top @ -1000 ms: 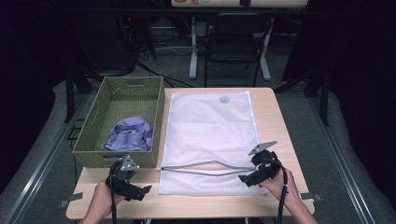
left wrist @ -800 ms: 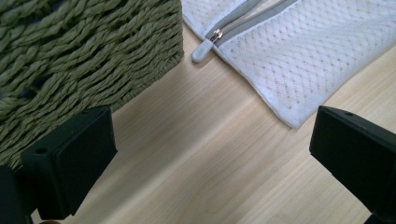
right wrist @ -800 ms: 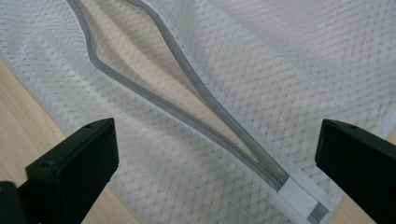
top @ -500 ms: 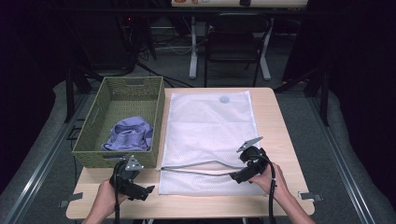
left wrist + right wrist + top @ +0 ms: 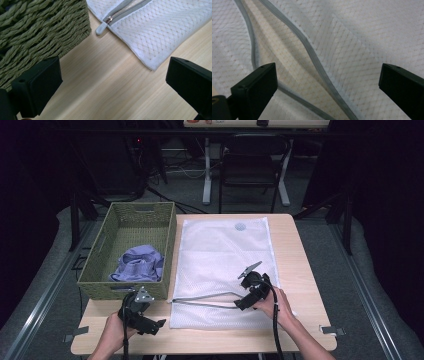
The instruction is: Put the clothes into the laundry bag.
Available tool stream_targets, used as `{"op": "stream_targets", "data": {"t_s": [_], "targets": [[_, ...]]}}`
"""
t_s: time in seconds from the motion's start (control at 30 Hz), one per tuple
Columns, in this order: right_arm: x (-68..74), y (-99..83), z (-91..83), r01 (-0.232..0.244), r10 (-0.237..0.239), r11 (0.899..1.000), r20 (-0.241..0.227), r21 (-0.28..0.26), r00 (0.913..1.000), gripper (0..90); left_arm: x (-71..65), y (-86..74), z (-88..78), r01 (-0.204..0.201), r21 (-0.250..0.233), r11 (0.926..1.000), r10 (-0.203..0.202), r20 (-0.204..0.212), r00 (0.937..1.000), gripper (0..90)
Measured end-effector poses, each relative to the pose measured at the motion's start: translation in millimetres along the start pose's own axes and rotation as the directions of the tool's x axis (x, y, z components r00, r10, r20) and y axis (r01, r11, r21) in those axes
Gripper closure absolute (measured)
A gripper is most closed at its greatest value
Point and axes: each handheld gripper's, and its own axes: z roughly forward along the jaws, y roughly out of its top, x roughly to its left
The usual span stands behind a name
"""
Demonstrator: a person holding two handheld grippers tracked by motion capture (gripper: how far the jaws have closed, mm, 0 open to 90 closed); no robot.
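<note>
The left tongs point(image 5: 159, 323) sit low at the near left corner of the mesh laundry bag point(image 5: 220, 245), jaws spread wide, held in the left hand point(image 5: 116, 330). The right tongs point(image 5: 240, 305) hover over the bag's near part, jaws wide apart, gripped by the right hand point(image 5: 272, 304).

You have a white mesh laundry bag point(image 5: 225, 270) of soft open-weave cloth, matt, with a smooth grey fabric zipper tape point(image 5: 317, 62) and a shiny metal slider carrying a smooth white plastic pull tab point(image 5: 101, 28). Left of it, the olive-green woven basket point(image 5: 37, 30) is rough twisted fibre, holding crumpled lavender cloth point(image 5: 140, 262). The pale wooden table point(image 5: 100, 87) looks smooth, satin, finely grained. Your gripper jaws are matt black plastic.
</note>
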Motion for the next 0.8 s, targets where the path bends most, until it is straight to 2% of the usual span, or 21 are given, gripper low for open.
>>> {"op": "stream_targets", "data": {"t_s": [0.13,0.37,0.47,0.6,0.73,0.8], "targets": [[0.6,4.9,4.3,0.006,-0.006,1.000,0.004,0.002,1.0000,3.3,-1.6,-0.1,-1.3,-0.003,-0.007,1.0000,0.003,-0.003,1.0000,0.3],[-2.9,11.5,13.6,0.007,-0.007,1.000,0.007,0.006,0.9999,11.1,0.8,-0.4,-1.9,0.006,-0.008,0.9999,-0.006,0.002,1.0000,0.2],[-1.4,15.4,18.0,0.015,-0.015,1.000,0.010,0.011,0.9998,18.7,-1.2,0.1,-2.7,-0.001,-0.011,0.9999,0.001,-0.004,1.0000,0.2],[1.1,19.1,22.3,0.023,-0.024,0.999,0.026,0.023,0.9994,22.3,-1.1,0.6,-1.6,0.002,-0.009,1.0000,-0.002,-0.003,1.0000,0.3],[2.3,24.9,29.2,0.031,-0.032,0.999,0.027,0.037,0.9991,31.5,0.6,-0.3,-1.7,0.005,-0.007,1.0000,-0.005,0.001,1.0000,0.2],[3.5,25.9,30.3,0.033,-0.034,0.999,0.031,0.037,0.9989,33.4,0.2,-0.5,-2.6,0.004,-0.011,0.9999,-0.004,0.001,1.0000,0.3]]}}
